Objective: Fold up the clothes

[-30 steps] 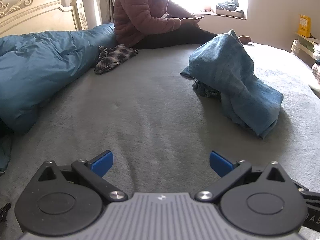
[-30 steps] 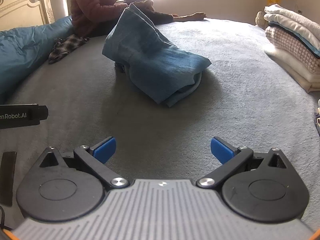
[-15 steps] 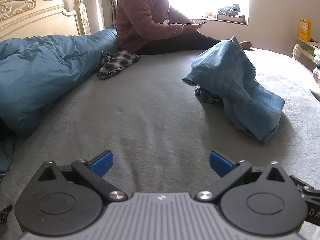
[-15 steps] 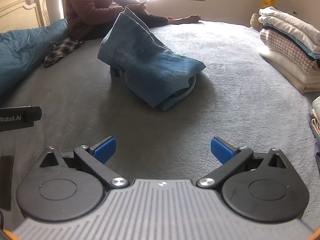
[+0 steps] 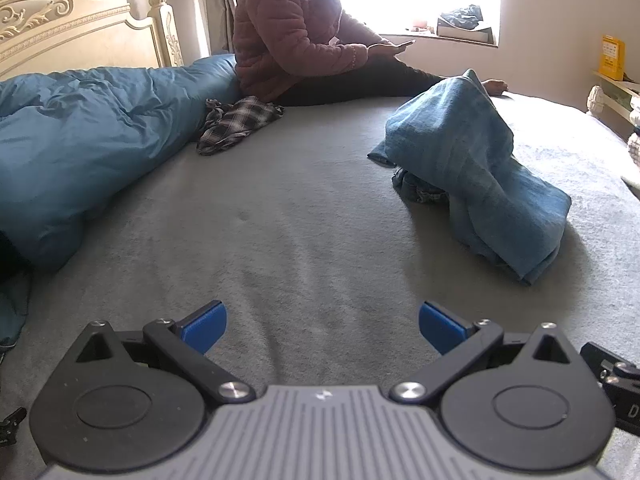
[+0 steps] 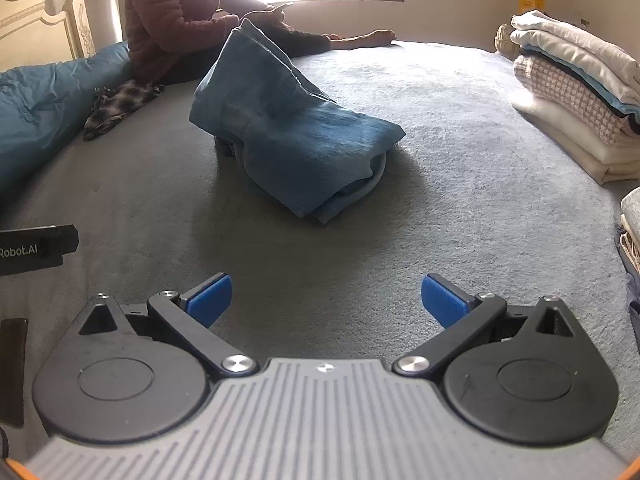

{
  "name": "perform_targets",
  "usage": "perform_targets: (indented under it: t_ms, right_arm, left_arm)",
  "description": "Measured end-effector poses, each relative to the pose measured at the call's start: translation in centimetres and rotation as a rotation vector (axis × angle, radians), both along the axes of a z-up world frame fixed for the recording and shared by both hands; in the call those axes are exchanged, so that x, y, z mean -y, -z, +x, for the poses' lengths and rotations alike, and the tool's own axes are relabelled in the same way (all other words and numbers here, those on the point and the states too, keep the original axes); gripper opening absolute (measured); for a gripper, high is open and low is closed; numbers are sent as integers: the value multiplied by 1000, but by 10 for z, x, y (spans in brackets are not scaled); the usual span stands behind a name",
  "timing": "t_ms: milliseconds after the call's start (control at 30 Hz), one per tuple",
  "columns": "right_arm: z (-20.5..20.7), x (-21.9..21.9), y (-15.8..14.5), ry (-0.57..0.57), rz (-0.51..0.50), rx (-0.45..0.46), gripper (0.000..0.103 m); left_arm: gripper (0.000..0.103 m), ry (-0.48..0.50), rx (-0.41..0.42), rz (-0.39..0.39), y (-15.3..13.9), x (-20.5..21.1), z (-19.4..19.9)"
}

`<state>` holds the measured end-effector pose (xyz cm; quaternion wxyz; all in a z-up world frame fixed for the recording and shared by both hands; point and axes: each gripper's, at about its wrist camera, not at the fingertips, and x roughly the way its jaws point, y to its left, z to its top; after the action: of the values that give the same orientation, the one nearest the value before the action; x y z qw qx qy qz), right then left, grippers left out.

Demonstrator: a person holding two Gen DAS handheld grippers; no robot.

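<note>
Blue cloth heap (image 6: 292, 136) peaked on grey bedspread (image 6: 440, 184), darker garment (image 5: 418, 190) half hidden beneath it, left gripper (image 5: 322, 326) and right gripper (image 6: 326, 300) short of it, jaws apart, empty.

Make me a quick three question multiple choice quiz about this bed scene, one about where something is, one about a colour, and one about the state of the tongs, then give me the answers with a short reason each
1. Where does the stack of folded laundry sit?
A. At the right edge of the bed
B. On the windowsill
C. Against the headboard

2. What colour is the heaped cloth in the middle of the bed?
A. Red
B. Blue
C. White

3. What state are the left tongs and right tongs in?
A. Both shut on cloth
B. One open, one shut
C. Both open, holding nothing

Answers:
1. A, the right wrist view shows the pile at the far right on the grey cover.
2. B, it is blue in both views.
3. C, in each view the blue pads stand wide apart with only bare cover between them.
</note>
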<state>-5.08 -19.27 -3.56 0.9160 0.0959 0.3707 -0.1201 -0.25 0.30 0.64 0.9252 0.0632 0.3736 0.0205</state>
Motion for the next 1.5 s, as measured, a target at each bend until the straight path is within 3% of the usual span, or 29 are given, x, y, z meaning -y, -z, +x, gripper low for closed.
perform_targets:
  t_ms: [1133,1500]
  right_arm:
    - [-9,-6,1,20,-9,15,102]
    - [7,5,-7,-6,-69,29,102]
  left_arm:
    - [103,18,14,16,-1,7,-4]
    - [103,172,92,79,-13,24,6]
